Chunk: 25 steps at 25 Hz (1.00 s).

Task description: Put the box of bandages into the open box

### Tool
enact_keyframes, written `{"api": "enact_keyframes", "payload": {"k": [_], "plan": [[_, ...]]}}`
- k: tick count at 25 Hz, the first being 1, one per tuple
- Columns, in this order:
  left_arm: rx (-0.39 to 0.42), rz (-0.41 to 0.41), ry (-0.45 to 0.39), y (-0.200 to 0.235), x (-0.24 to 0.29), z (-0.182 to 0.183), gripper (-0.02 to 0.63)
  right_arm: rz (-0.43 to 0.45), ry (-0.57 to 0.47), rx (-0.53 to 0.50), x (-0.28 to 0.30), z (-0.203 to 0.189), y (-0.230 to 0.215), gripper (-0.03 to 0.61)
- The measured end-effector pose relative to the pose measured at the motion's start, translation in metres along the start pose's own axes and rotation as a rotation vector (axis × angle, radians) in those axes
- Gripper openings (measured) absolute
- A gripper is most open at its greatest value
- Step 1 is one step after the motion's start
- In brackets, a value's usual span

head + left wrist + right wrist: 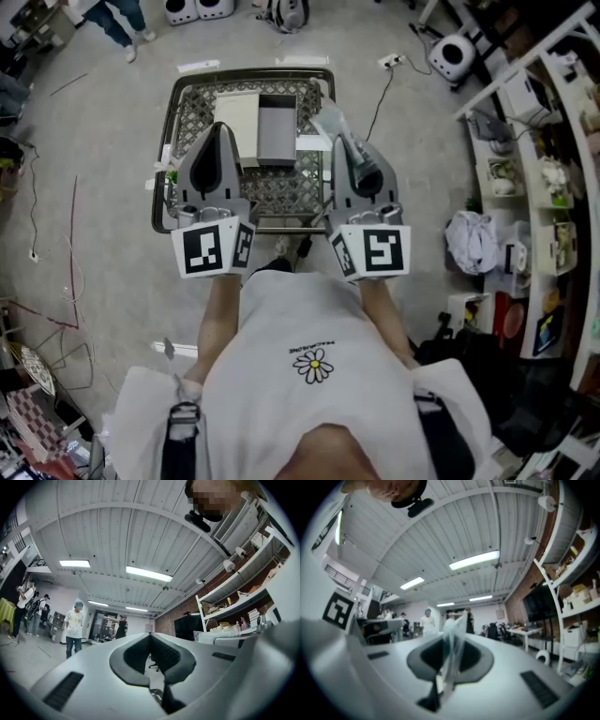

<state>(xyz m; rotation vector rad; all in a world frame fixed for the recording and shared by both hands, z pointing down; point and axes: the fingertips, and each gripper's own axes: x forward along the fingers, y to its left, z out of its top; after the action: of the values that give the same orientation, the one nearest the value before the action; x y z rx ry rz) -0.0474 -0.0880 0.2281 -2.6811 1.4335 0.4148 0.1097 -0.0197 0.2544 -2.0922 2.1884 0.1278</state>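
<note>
An open box [277, 133] with a dark grey inside lies in a metal mesh cart [184, 112], and a white flat panel [238, 120] adjoins its left side. I cannot tell whether that panel is a lid or the box of bandages. Both grippers point upward over the cart. My left gripper [221, 129] [151, 637] is shut with nothing between its pads. My right gripper [340, 141] [449, 641] is shut on a thin piece of clear plastic film [452, 634] that sticks out past the fingertips [328, 120].
White shelving [539, 141] packed with goods runs along the right. A cable [380, 94] trails over the concrete floor behind the cart. Several people stand far back in the room [73, 625]. A person's white shirt [309, 375] fills the near foreground.
</note>
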Motion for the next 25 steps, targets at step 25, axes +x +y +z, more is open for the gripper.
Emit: {"api": "enact_keyframes", "payload": {"k": [25], "plan": [[0.066, 0.043, 0.088, 0.057, 0.101, -0.061, 0.02, 0.078, 0.113, 0.067, 0.14, -0.056, -0.006, 0.043]]}}
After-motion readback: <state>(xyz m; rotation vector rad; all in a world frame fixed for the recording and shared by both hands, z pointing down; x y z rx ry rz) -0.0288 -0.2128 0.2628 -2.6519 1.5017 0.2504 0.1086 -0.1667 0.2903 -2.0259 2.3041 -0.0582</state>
